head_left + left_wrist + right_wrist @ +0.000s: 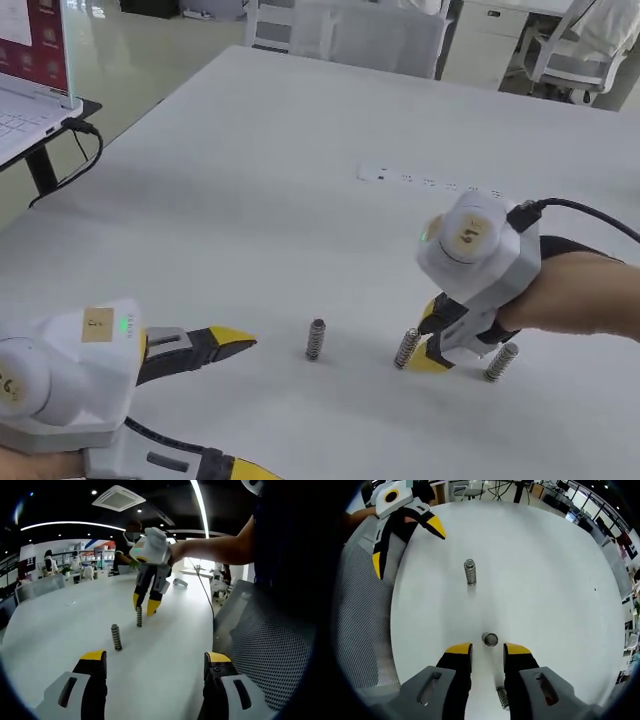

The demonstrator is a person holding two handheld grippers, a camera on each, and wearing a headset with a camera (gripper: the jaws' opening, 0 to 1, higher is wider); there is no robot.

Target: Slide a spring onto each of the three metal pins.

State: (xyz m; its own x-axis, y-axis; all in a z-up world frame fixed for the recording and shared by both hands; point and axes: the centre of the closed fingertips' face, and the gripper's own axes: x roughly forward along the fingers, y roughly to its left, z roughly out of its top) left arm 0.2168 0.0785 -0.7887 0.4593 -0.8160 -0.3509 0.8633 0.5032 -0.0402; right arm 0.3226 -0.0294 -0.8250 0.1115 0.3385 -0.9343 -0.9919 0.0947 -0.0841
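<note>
White housings (pixel 470 250), black yellow-tipped fingers (pixel 190 345)

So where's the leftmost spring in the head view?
Head view, lower centre: the spring stands on the table between the left gripper and the middle spring.

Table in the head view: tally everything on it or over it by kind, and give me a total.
Springs: 3
Power strip: 1
Grippers: 2
Total: 6
</note>
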